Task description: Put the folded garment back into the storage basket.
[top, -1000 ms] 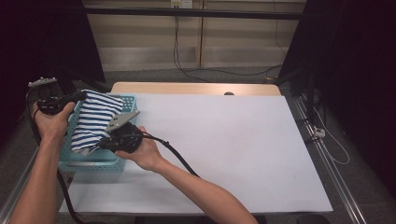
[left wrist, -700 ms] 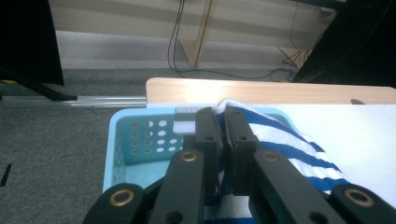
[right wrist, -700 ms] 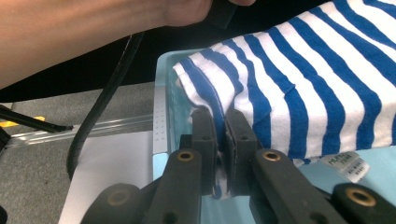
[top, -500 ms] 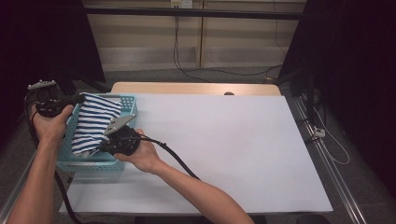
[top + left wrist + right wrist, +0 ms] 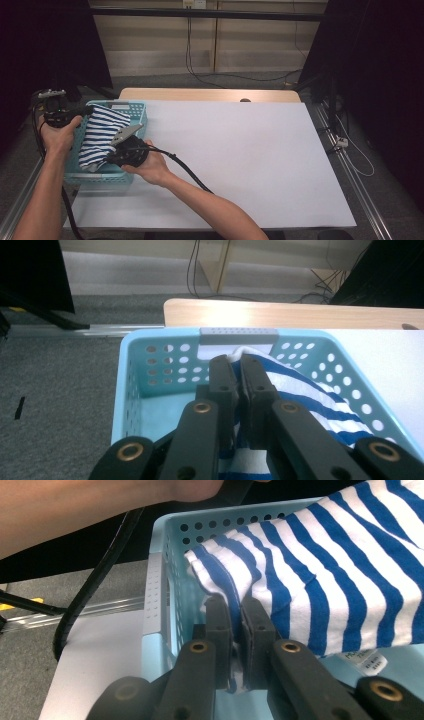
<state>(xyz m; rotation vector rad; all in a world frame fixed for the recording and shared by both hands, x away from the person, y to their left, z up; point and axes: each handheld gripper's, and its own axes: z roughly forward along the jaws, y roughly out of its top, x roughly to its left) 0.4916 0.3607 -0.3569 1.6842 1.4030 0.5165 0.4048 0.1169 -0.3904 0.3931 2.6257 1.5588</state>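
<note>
You have the blue-and-white striped garment [image 5: 102, 135] pinched at two places, and it hangs stretched between your hands over the light blue perforated basket [image 5: 137, 111]. Taking the basket as the landmark: your left gripper [image 5: 75, 111] sits at the basket's far left corner, its jaws pressed together on a fold of the cloth, and in the left gripper view the fabric [image 5: 300, 395] runs from that pinch across the basket's interior toward its right wall. Your right gripper [image 5: 112, 157] is at the basket's near edge, jaws likewise clamped on the cloth's striped edge [image 5: 235, 587], just inside the basket's wall [image 5: 172, 545].

As for progress, the picking up looks done: both grips appear firm, and most of the garment is raised above the basket's rim rather than lying on its floor. A white label [image 5: 362, 662] shows low down near the basket's bottom in the right gripper view, so the lowest part of the cloth is probably not clear of the basket yet.

What is left, as I judge it, is the whole transfer. The white table surface [image 5: 260, 160] to the right of the basket is where you would carry and spread the garment, and none of the cloth has passed the basket's right wall so far.
</note>
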